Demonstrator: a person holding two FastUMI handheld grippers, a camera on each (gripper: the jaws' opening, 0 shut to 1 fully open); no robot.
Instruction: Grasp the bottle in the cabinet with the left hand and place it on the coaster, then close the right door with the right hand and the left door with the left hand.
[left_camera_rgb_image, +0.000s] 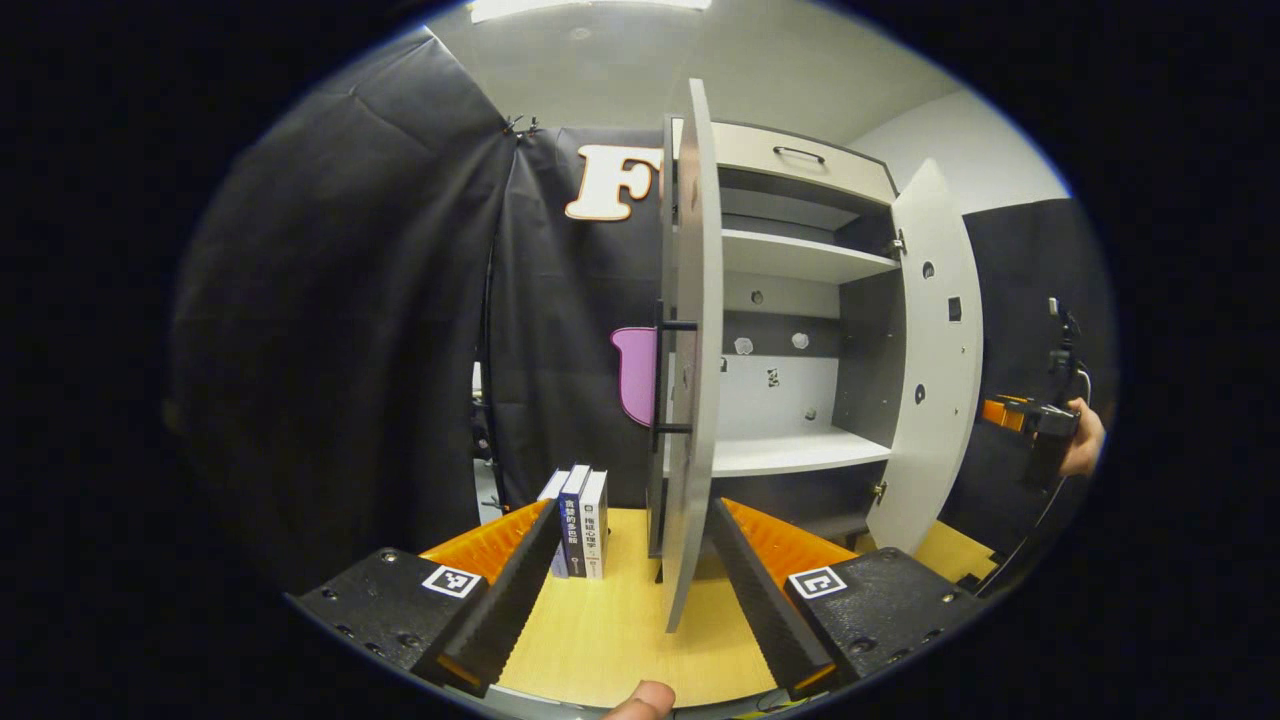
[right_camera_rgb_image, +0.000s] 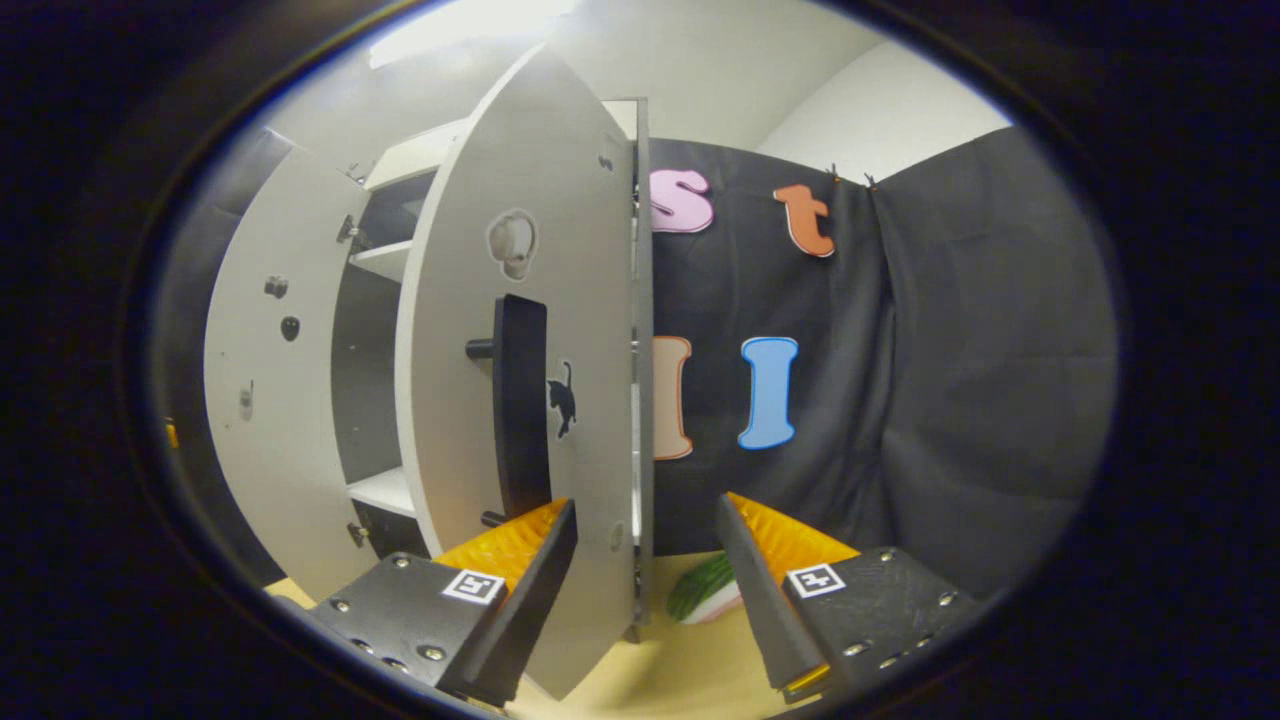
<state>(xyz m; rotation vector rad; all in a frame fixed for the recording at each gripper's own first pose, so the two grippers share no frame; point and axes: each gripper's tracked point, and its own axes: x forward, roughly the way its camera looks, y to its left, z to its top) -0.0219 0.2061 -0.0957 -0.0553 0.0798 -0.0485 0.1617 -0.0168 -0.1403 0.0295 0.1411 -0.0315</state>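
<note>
while both doors stand ajar, left tool (left_camera_rgb_image: 630, 590) and right tool (right_camera_rgb_image: 640, 590) spread wide, empty.

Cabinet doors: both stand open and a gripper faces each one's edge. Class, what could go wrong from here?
1. The left gripper, open, straddles the left door; pushing could catch its edge.
2. The books stand beside that door and might be knocked.
3. The right gripper could snag the right door's handle.

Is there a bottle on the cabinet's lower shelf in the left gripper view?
No, the lower shelf lies bare between the two open doors.
</note>
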